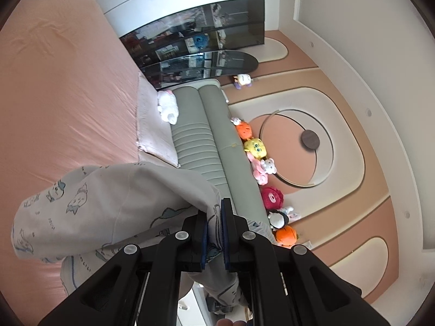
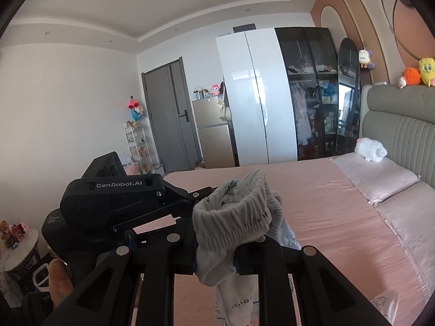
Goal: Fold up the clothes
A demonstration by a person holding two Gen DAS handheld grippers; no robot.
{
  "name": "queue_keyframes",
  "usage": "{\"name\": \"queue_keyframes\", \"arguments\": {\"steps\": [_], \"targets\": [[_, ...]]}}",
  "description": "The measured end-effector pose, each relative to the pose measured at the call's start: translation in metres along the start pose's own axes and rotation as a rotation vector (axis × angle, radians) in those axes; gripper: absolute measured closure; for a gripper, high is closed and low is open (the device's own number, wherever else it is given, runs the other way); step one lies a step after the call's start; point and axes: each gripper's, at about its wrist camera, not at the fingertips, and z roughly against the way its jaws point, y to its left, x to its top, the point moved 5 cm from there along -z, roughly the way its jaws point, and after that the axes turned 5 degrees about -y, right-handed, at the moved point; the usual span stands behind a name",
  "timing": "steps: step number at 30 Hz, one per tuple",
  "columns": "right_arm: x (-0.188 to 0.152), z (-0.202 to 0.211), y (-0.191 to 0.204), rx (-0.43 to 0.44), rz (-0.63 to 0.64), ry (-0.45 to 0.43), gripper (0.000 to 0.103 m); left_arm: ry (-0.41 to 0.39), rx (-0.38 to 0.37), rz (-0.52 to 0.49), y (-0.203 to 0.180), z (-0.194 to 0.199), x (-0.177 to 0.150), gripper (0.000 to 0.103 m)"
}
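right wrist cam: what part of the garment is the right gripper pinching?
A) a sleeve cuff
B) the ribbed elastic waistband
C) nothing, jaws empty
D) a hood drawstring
B: the right gripper is clamped on the bunched ribbed elastic waistband of the pale printed garment, which hangs down below the jaws over the pink bed.

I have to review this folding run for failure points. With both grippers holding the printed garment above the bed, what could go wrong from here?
1. The right gripper pinches only the bunched elastic waistband; the gathered fabric could slip out.
2. The left gripper grips a thin edge of the printed garment, which hangs crumpled, so it may land creased on the pink sheet.
3. The two grippers sit close together in the right wrist view and might bump.
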Motion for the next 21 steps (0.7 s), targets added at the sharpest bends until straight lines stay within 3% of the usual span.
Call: {"name": "queue_keyframes", "arguments": {"steps": [21], "targets": [[-0.098, -0.063, 0.014, -0.016, 0.030, 0.239, 0.086, -0.011, 0.104, 0.214, 0.137, 0.046, -0.015, 0.097]]}}
